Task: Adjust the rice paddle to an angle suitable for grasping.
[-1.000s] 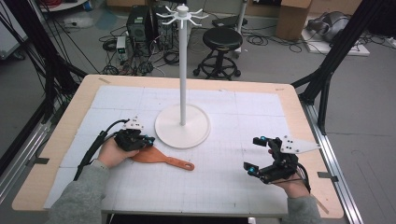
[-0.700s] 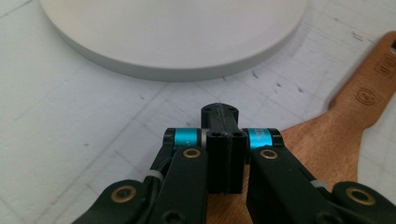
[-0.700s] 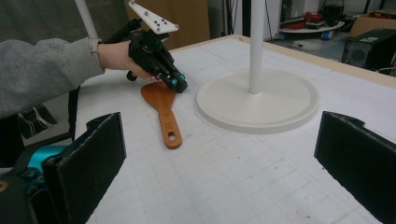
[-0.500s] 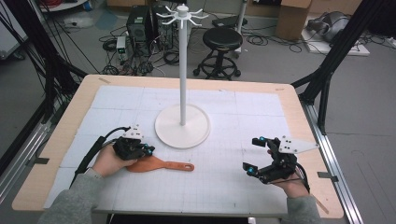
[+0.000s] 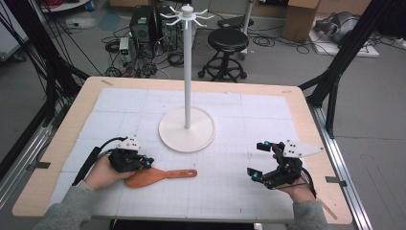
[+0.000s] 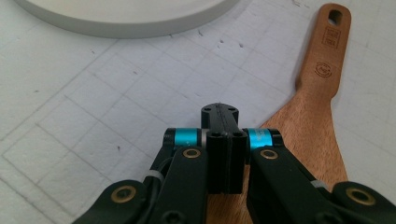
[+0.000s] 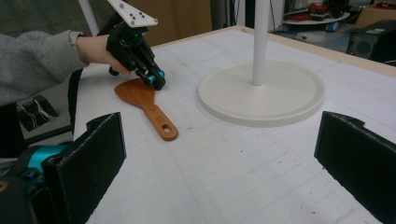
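A wooden spatula [image 5: 158, 176] lies flat on the white mat, blade to the left, handle with its hanging hole pointing right. My left gripper [image 5: 147, 163] is shut, its joined tips down at the far edge of the blade [image 6: 317, 84], nothing clamped between them. From across the table the right gripper view shows the left gripper [image 7: 156, 80] resting at the spatula [image 7: 144, 100]. My right gripper [image 5: 254, 159] hovers at the front right, jaws wide open and empty [image 7: 224, 158].
A white hook stand rises from a round base [image 5: 186, 129] at mid-table, just beyond the spatula; its base rim [image 6: 126, 18] lies ahead of the left jaws. The stand's pole [image 7: 259, 42] stands between both hands. Wooden table edges frame the mat.
My left hand drew back toward the near edge. The spatula's blade swung with it, so the spatula now lies nearly level across the mat. The right hand stayed put.
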{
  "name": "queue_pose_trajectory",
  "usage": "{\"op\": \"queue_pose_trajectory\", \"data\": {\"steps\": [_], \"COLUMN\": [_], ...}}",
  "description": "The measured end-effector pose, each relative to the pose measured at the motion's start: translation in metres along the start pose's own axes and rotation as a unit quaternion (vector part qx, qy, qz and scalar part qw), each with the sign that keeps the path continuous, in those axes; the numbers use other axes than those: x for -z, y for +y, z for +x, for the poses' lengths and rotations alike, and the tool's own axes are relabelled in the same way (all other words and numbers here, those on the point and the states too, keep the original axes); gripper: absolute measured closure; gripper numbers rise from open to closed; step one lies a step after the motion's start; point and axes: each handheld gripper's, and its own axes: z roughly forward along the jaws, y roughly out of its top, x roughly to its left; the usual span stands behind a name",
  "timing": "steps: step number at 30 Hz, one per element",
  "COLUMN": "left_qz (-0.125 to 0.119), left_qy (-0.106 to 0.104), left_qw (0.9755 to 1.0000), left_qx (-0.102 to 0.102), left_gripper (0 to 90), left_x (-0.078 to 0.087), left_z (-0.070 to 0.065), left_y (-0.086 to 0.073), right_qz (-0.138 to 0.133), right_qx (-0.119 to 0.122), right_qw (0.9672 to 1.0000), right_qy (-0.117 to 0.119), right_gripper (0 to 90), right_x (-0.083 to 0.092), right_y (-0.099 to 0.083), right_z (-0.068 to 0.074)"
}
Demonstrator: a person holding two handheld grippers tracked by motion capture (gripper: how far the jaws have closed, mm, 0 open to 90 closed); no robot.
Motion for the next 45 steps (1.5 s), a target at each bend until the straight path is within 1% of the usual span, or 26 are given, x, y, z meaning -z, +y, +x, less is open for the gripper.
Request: {"op": "queue_pose_trajectory", "data": {"steps": [1, 2, 4, 6, 7, 11, 15, 19, 20, 21, 22, 23, 24, 26, 28, 29, 30, 31, 33, 38, 43, 45], "left_qz": [0.002, 0.004, -0.001, -0.006, -0.005, -0.003, -0.011, -0.012, -0.011, -0.011, -0.01, -0.015, -0.019, -0.038, -0.057, -0.063, -0.069, -0.069, -0.067, -0.05, -0.038, -0.033], "left_qy": [0.004, 0.001, -0.001, -0.005, -0.006, -0.005, -0.007, -0.006, -0.003, -0.005, -0.007, -0.002, -0.002, -0.003, -0.009, -0.013, -0.025, -0.025, -0.034, -0.056, -0.066, -0.065], "left_qw": [1.0, 1.0, 1.0, 1.0, 1.0, 0.9999, 0.9999, 0.9999, 0.9998, 0.9999, 0.9998, 0.9997, 0.9997, 0.9989, 0.9976, 0.9971, 0.9961, 0.9961, 0.9952, 0.9938, 0.993, 0.9931], "left_qx": [-0.001, -0.004, -0.006, -0.002, -0.004, -0.01, -0.005, -0.009, -0.016, -0.013, -0.016, -0.017, -0.017, -0.028, -0.038, -0.041, -0.05, -0.05, -0.063, -0.083, -0.091, -0.092], "left_gripper": [89.6, 89.6, 89.6, 89.6, 89.6, 89.6, 89.6, 89.6, 89.6, 89.5, 89.4, 89.1, 89.1, 89.2, 89.2, 89.2, 89.2, 89.2, 89.1, 88.3, 89.6, 89.6], "left_x": [0.001, 0.001, 0.003, 0.005, 0.008, 0.011, 0.016, 0.017, 0.017, 0.017, 0.017, 0.016, 0.016, 0.019, 0.022, 0.022, 0.02, 0.02, 0.016, 0.001, -0.007, -0.009], "left_z": [-0.002, -0.004, -0.007, -0.009, -0.011, -0.016, -0.023, -0.028, -0.029, -0.029, -0.028, -0.029, -0.029, -0.033, -0.04, -0.042, -0.051, -0.051, -0.059, -0.074, -0.08, -0.081], "left_y": [0.0, -0.001, -0.003, -0.008, -0.01, -0.013, -0.021, -0.023, -0.023, -0.022, -0.021, -0.02, -0.019, -0.013, -0.005, -0.003, 0.003, 0.003, 0.006, 0.014, 0.016, 0.017], "right_qz": [0.0, 0.001, 0.003, 0.003, 0.003, 0.005, 0.002, 0.001, 0.002, 0.002, 0.002, 0.004, 0.006, 0.009, 0.009, 0.011, 0.011, 0.011, 0.012, 0.011, 0.01, 0.01], "right_qx": [0.002, 0.0, 0.0, -0.001, 0.002, -0.001, 0.001, 0.003, 0.002, 0.001, 0.002, 0.001, 0.001, 0.003, 0.002, 0.001, 0.001, 0.001, 0.001, 0.003, 0.001, 0.002], "right_qw": [1.0, 1.0, 1.0, 1.0, 1.0, 1.0, 1.0, 1.0, 1.0, 1.0, 1.0, 1.0, 1.0, 1.0, 1.0, 0.9999, 0.9999, 0.9999, 0.9999, 0.9999, 0.9999, 0.9999], "right_qy": [-0.001, -0.002, 0.0, 0.001, 0.0, 0.001, 0.0, -0.001, 0.0, 0.0, 0.0, 0.0, 0.002, 0.003, 0.003, 0.002, 0.002, 0.002, 0.002, 0.002, 0.001, 0.001], "right_gripper": [0.9, 1.0, 0.9, 1.0, 0.9, 0.9, 1.0, 1.0, 1.0, 1.0, 1.0, 0.9, 1.0, 1.0, 0.9, 1.0, 1.0, 1.0, 1.0, 0.9, 0.9, 1.0], "right_x": [0.0, 0.0, -0.001, -0.001, -0.001, -0.001, -0.001, -0.001, 0.0, -0.001, -0.001, -0.001, -0.001, -0.003, -0.003, -0.003, -0.003, -0.003, -0.003, -0.003, -0.002, -0.002], "right_y": [0.0, 0.0, -0.001, -0.001, 0.0, -0.001, 0.0, 0.0, 0.0, 0.0, 0.0, 0.0, -0.001, -0.001, -0.001, -0.001, -0.001, -0.001, -0.001, -0.001, -0.002, -0.002], "right_z": [0.0, 0.0, 0.0, 0.001, 0.0, 0.001, 0.001, 0.001, 0.001, 0.001, 0.001, 0.001, 0.001, 0.001, 0.001, 0.001, 0.001, 0.001, 0.001, 0.002, 0.001, 0.001]}}
